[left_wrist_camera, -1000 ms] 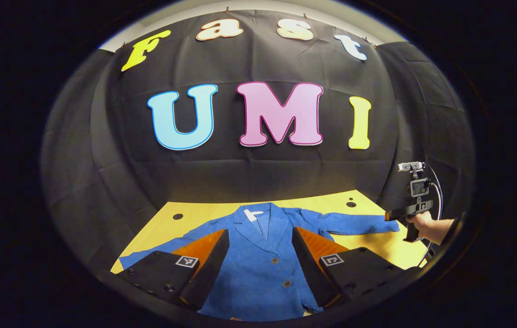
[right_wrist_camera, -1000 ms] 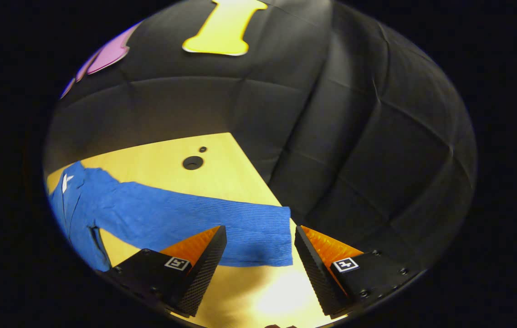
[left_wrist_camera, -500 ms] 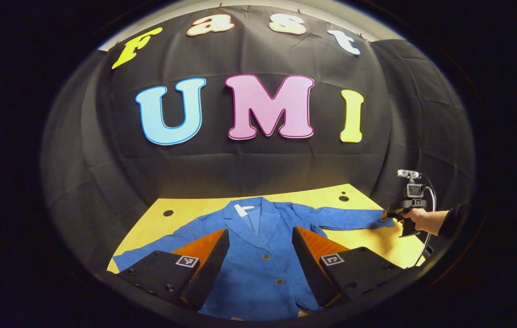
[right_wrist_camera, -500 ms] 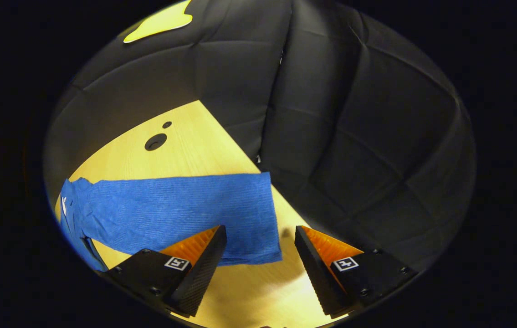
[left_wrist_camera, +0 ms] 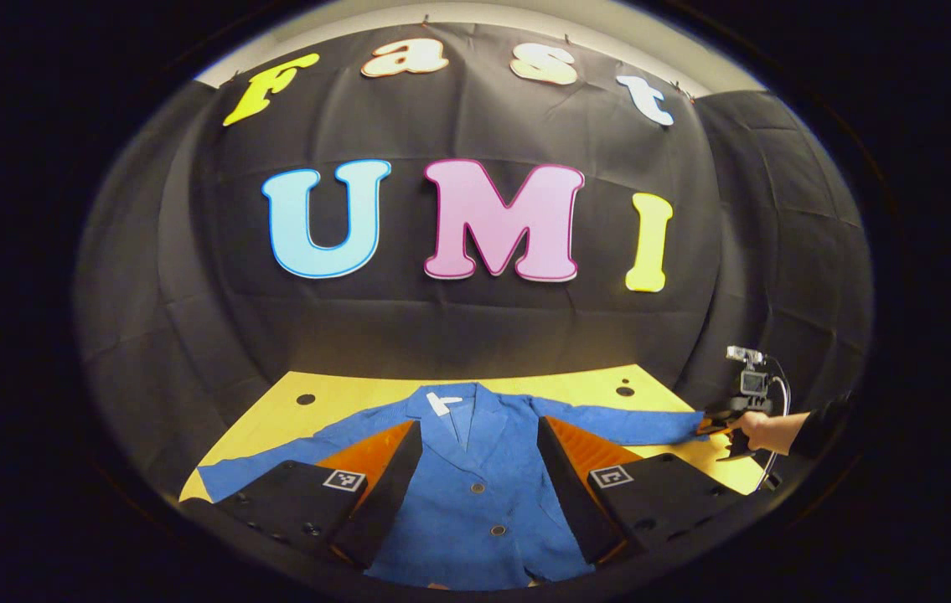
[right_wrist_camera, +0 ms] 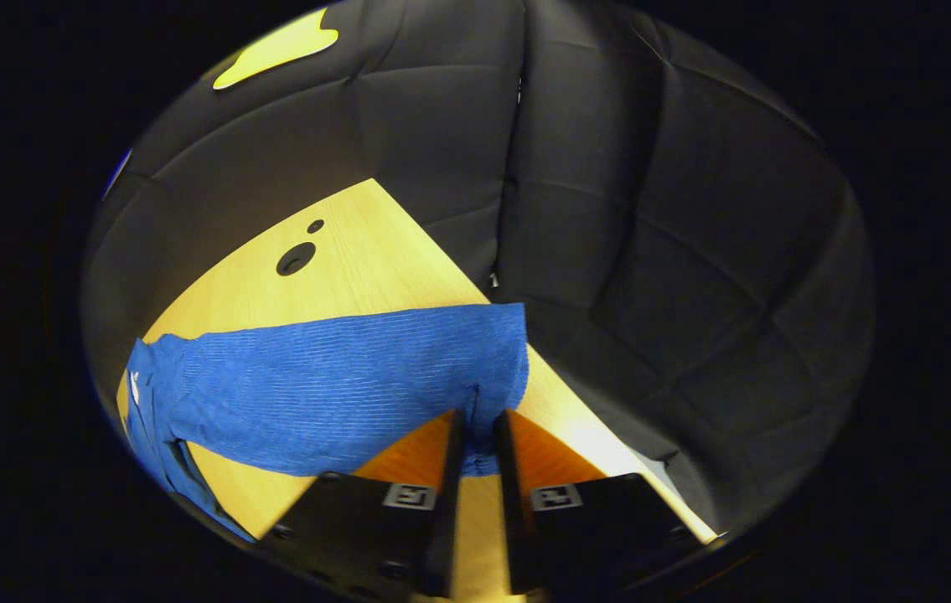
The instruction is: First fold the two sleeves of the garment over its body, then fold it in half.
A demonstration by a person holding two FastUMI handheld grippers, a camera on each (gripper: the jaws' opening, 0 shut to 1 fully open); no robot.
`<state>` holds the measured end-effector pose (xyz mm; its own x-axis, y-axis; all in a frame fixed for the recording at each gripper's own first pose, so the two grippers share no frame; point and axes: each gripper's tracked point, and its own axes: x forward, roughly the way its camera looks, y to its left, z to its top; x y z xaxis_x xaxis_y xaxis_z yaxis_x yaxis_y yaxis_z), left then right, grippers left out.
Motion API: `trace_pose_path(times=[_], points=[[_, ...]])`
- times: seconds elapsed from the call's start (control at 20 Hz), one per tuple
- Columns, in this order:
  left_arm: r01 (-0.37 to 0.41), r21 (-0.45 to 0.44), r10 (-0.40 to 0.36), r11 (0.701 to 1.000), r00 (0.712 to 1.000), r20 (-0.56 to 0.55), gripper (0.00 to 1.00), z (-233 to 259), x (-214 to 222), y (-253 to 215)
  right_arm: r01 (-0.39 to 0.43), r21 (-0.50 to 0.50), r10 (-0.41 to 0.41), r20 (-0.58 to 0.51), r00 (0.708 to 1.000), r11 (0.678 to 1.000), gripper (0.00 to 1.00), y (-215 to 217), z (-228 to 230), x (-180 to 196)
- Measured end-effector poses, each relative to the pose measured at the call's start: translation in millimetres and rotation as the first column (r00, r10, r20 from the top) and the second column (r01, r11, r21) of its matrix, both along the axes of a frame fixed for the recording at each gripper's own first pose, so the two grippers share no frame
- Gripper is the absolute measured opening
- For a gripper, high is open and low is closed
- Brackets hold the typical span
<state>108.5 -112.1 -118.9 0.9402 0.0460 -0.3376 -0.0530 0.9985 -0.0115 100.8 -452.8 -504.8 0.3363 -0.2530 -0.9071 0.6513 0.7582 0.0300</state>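
The blue jacket [left_wrist_camera: 475,494] lay flat on the yellow worktop [left_wrist_camera: 341,394], front up, collar toward the booth's black wall, both sleeves stretched out to the sides; that whole spread was what the left gripper view gave. The left tool [left_wrist_camera: 475,477] hung over the jacket's chest with its fingers wide apart, nothing between them but the buttoned front below; the left sleeve [left_wrist_camera: 274,456] ran out toward the worktop's edge, partly behind one finger. Far off at the right of that same view, a hand [left_wrist_camera: 764,431] in a dark cuff held the right tool [left_wrist_camera: 714,425] at the end of the right sleeve [left_wrist_camera: 626,425]; too small there to tell how its fingers stood.

The right gripper view settled it: the right tool [right_wrist_camera: 477,456] had its fingers drawn close together and clamped on the cuff [right_wrist_camera: 488,402] of the right sleeve [right_wrist_camera: 341,394], a thin fold of blue cloth pinched between them at the cuff's near corner; the sleeve lay flat across the worktop [right_wrist_camera: 374,260] from there back to the jacket [right_wrist_camera: 148,419] at the far left of the view; two round dark holes [right_wrist_camera: 296,258] showed in the bare wood beyond it, and the worktop's corner met the black wall just past the cuff.

No box, tray or basket to report on; the jacket sat straight on the wood.
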Motion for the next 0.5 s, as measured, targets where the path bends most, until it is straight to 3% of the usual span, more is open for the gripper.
trace_pose_path(times=[0.05, 0.1, 0.2, 0.5], points=[[-0.003, 0.000, 0.003, 1.000, 1.000, 0.008, 0.79, 0.1, -0.7, -0.7, 0.023, 0.022, -0.023, 0.015, 1.000, 1.000, 0.18, 2.3, -0.6, 3.8], [-0.010, 0.011, 0.010, 1.000, 1.000, 0.009, 0.80, 1.1, -0.9, 1.7, 0.037, 0.059, -0.039, 0.032, 0.999, 0.998, 0.10, 8.4, 1.6, 4.4], [-0.022, 0.027, 0.021, 0.999, 1.000, 0.006, 0.80, 1.7, -2.3, 6.4, 0.041, 0.124, -0.050, 0.067, 0.997, 0.991, 0.05, 16.0, 2.2, 7.3], [-0.043, 0.015, 0.043, 0.999, 0.999, 0.006, 0.80, 1.6, -12.2, 9.3, -0.093, 0.014, 0.091, 0.118, 0.989, 0.996, 0.05, 20.6, 18.7, 23.7]])
